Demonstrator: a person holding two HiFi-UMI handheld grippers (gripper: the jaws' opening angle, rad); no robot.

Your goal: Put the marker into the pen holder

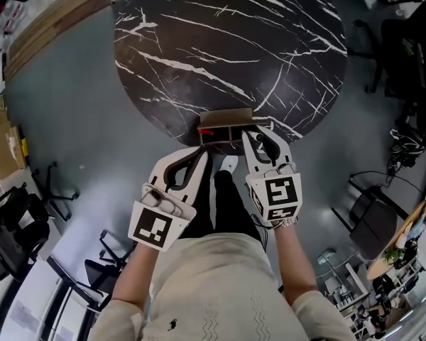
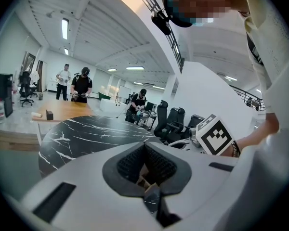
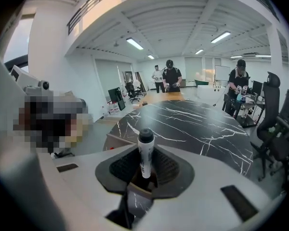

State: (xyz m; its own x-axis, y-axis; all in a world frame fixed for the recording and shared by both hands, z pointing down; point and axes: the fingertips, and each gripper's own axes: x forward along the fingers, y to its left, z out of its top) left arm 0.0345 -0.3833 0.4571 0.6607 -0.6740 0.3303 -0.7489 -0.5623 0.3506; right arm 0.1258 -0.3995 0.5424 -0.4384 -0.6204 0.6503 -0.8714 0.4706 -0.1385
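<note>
A brown pen holder (image 1: 225,114) stands at the near edge of the round black marble table (image 1: 227,41). My right gripper (image 1: 260,129) hangs at its right end, shut on a white marker (image 3: 145,154) with a black cap, which stands upright between the jaws. Below those jaws (image 3: 144,170) shows the pen holder's tan rim (image 3: 116,139). My left gripper (image 1: 201,155) is just short of the table edge, below the holder's left end. Its jaws (image 2: 145,166) are shut with nothing between them. I cannot make out the marker in the head view.
A small red item (image 1: 204,129) lies in the holder's left part. Office chairs (image 1: 383,41) stand right of the table and a wooden bench (image 1: 50,27) left of it. Several people (image 3: 169,78) stand beyond the table's far side.
</note>
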